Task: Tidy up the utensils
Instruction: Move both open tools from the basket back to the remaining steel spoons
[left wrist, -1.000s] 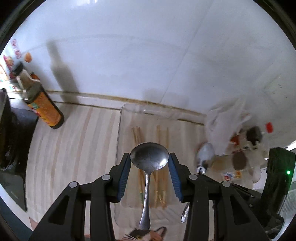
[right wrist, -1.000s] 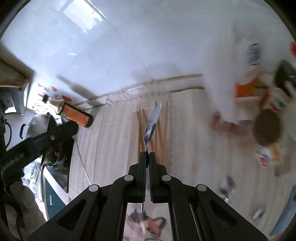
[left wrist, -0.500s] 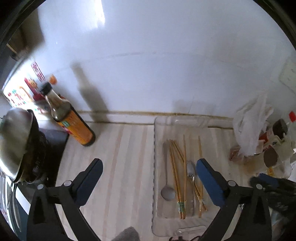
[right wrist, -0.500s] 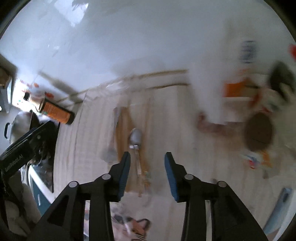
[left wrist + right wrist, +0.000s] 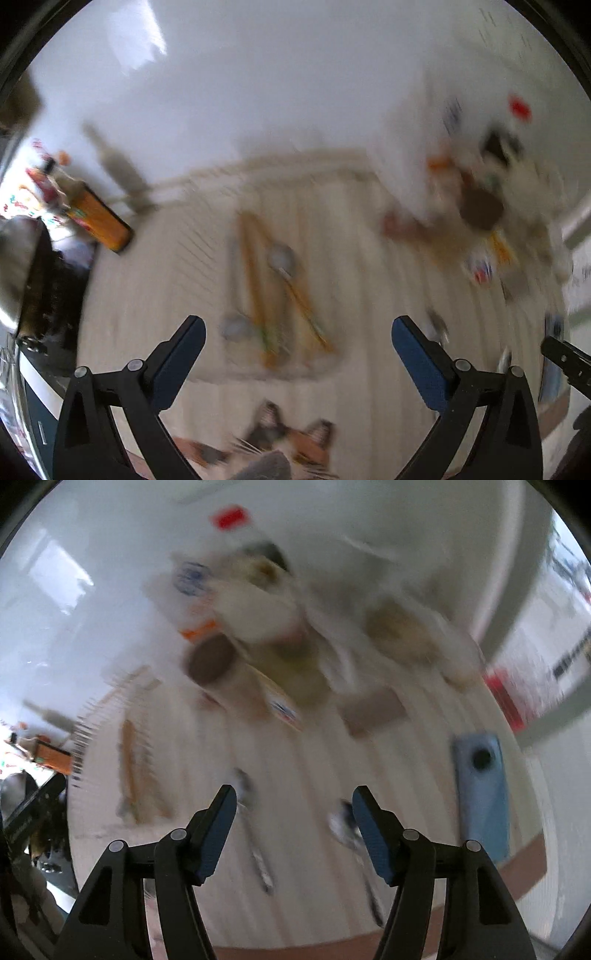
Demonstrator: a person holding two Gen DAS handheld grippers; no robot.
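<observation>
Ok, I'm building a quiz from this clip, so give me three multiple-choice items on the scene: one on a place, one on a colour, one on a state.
1. Where do the chopsticks lie?
A. in the clear tray
B. on the blue phone
C. in the pot

2. What colour is the bottle's label?
A. green
B. orange
C. purple

3. What is between the left tool's jaws?
A. a spoon
B. a chopstick
C. nothing

Answers: 1 A, they rest with two spoons inside the tray's outline; 2 B, the label by the wall is orange; 3 C, the jaws stand wide apart and bare, above the tray.
</observation>
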